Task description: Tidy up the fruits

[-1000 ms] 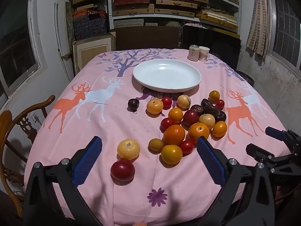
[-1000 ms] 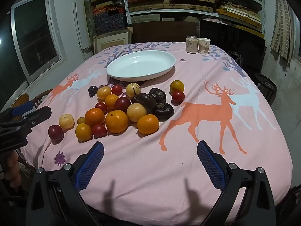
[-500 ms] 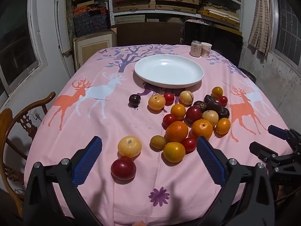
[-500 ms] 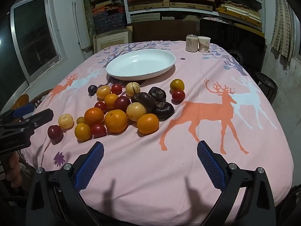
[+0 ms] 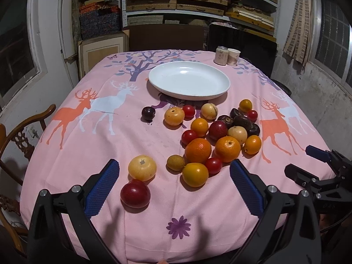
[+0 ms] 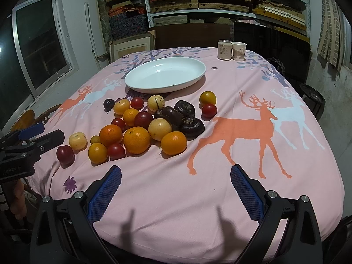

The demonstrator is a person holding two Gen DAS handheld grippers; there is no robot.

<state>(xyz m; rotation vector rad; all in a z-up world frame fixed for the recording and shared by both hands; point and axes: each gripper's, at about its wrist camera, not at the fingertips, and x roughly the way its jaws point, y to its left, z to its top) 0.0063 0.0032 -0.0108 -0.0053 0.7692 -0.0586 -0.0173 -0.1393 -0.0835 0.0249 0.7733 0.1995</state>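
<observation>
Faintly, unreadable Chinese print on can point(image 6: 224, 50) and paper cup point(image 6: 239, 50).

We are looking at a home room doubling as storage. A dining table point(image 5: 88, 145) is wearing a pink deer-print cloth, with a carved wooden chair point(image 5: 19, 136) standing beside it. Metal shelves point(image 5: 198, 2) behind are holding stacked flat boxes, and barred windows point(image 5: 332, 44) are sitting in worn plaster walls.
</observation>
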